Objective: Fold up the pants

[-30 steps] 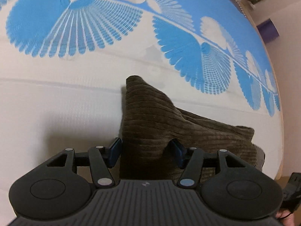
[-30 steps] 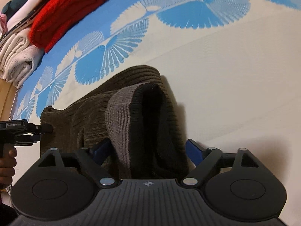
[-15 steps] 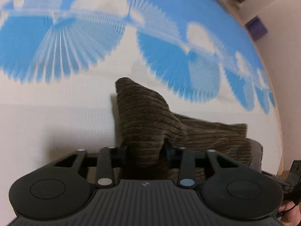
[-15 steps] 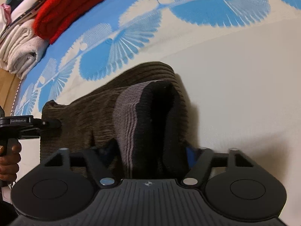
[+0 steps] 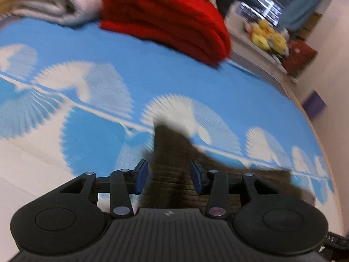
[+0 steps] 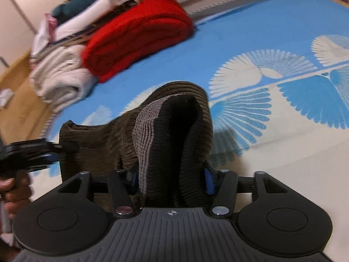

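Brown corduroy pants (image 6: 104, 144) hang bunched between both grippers above the blue-and-white bedsheet (image 6: 283, 142). My right gripper (image 6: 170, 181) is shut on a thick fold that shows the grey lining. In the right wrist view my left gripper (image 6: 65, 147), held by a hand (image 6: 15, 192), grips the far corner of the pants. The left wrist view is blurred. There a peak of the pants (image 5: 172, 152) stands between the blue pads of the left gripper (image 5: 168, 174). Its jaws are opening, and the cloth is still caught between them.
A folded red knit (image 5: 165, 17) and folded white cloth (image 5: 54, 0) are stacked at the far end of the bed, also seen in the right wrist view as the red knit (image 6: 135, 35). Yellow plush toys (image 5: 268, 37) lie on a shelf beyond. The bed's wooden edge (image 5: 316, 131) runs along the right.
Both grippers closed on the pants, then lifted them and tipped upward, bringing the clothes stack into view. The left jaws stand wider than half a second ago.
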{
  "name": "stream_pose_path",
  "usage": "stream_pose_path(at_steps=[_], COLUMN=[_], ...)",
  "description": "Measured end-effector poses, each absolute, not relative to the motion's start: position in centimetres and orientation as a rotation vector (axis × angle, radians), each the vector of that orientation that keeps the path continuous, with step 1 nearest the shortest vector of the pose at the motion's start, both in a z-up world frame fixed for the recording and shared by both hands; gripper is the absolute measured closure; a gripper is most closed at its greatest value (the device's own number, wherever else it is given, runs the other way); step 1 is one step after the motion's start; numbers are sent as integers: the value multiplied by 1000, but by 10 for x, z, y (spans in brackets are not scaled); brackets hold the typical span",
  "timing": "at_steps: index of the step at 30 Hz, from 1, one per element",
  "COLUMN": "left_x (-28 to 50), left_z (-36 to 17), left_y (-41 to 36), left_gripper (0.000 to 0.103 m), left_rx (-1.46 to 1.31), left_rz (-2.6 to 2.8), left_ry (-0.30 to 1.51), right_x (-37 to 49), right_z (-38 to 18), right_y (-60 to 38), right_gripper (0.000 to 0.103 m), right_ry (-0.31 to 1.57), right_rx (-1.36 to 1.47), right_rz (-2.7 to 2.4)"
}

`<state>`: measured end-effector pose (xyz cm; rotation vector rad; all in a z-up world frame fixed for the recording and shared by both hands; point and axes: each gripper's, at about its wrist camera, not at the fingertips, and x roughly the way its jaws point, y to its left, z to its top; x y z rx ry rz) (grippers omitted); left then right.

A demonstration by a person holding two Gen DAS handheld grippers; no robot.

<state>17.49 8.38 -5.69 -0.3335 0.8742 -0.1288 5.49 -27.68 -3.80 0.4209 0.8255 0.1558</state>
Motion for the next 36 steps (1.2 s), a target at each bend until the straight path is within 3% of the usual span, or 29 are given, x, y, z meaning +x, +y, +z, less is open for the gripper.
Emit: stream_pose_path(at_steps=[5,9,14,16,19,21,26,30,32,36], left_x=[170,154,127,102,88,74,16,-41,-67,-107], left_z=[-60,-75,-116,-118,-100,-75,-12,18,22,12], left_y=[78,56,30,11,6,11,16,13,11,7], left_gripper=[57,57,57,56,56,52,24,19,13,12], left_rx=[-279,-124,113,303,293,239,191,164,120,58], left_rz=[-274,-402,-478,-485,-410,-363,-268,-214,-189,-121], left_ry=[954,1045,1207,1111,1068,1007,816,712,712,738], right_x=[56,45,41,40,36,25,-19,-66,-89,-128], right_z=[-37,-30,-49,-65,-54,-36,15,40,44,43], right_y=[-282,-290,-268,-266,-270,-265,-249,-234,-225,-213], right_gripper=[41,41,41,36,42,43,34,29,24,23], right_ry=[832,817,980,1036,1005,932,774,716,695,680], right_rx=[261,306,189,128,200,176,105,76,61,89], right_rz=[-66,7,112,67,41,13,-12,-34,-49,-71])
